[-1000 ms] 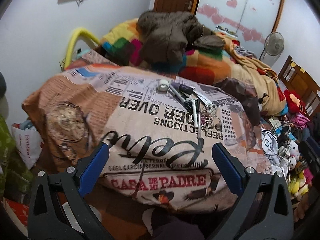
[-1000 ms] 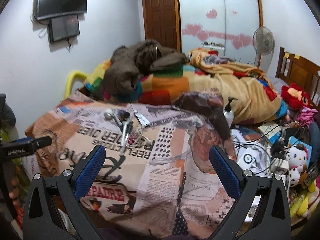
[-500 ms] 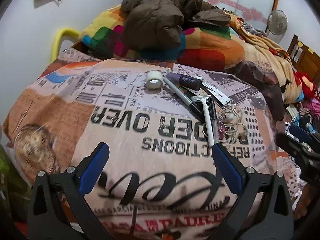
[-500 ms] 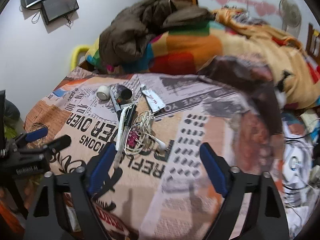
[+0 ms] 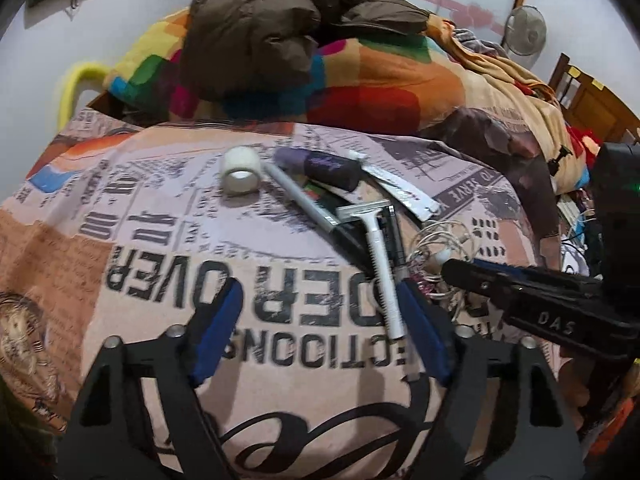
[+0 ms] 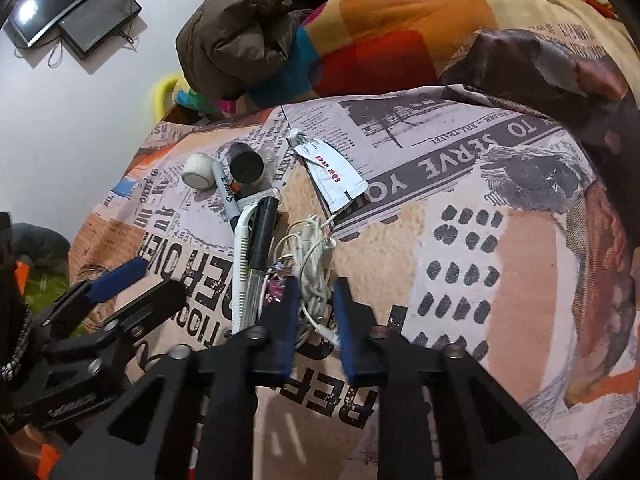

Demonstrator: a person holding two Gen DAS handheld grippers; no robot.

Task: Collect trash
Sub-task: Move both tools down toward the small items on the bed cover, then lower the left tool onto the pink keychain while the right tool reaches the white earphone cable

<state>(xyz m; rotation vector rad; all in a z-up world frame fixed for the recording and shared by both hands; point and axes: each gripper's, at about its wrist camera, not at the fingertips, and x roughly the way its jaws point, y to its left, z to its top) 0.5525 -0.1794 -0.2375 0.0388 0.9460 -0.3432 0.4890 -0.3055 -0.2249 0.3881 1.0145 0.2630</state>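
Right wrist view is where the action is, so starting there: the right gripper (image 6: 316,312) has its jaws narrowed right down and closing on the tangle of white earphone cord (image 6: 310,264), which sits directly between them. The pads look like they're just about pinching the loops, though I can't swear they've got a firm hold yet. Just left of those jaws lie the white razor (image 6: 242,248) and a black pen (image 6: 264,236), side by side and touching the cord pile. Farther out beyond the jaws: a marker (image 6: 224,196), a dark round tube (image 6: 245,164), a small roll of tape (image 6: 198,171), and off to the right of those a white sachet (image 6: 334,174).

Over on the left wrist view, the left gripper (image 5: 318,332) has its jaws at a middling width and closing, with nothing pressed between them; the razor's handle end sits just inside its right-hand jaw, over the printed bedcover (image 5: 160,240). Beyond all of it is a brown jacket (image 5: 260,28) heaped on a colourful blanket.

Progress-wise I'd call this the very beginning. Every bit of clutter is on the bed, nothing lifted, and I can't see a bin or bag anywhere. The cord looks like the first pick; razor, pen, marker, tube, tape and sachet are all left.
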